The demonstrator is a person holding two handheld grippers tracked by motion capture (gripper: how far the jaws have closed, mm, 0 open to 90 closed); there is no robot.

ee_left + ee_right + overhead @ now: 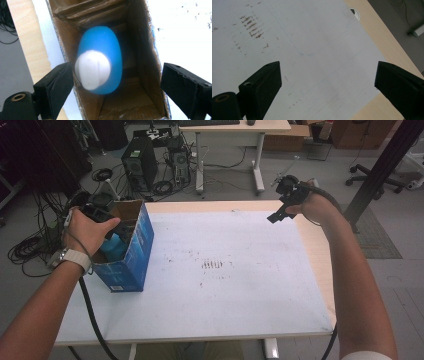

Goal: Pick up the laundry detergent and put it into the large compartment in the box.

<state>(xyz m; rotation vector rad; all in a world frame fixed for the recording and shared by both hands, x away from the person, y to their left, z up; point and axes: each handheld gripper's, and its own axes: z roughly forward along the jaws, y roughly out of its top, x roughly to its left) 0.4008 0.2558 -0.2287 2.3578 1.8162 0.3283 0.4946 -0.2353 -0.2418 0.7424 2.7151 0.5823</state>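
Blue bottle upright in box, cap up

Blue bottle blurred (box bottom cut off).

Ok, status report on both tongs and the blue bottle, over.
Left tongs open over box. Blue bottle inside, not gripped. Right tongs open above table. Nothing in the way.
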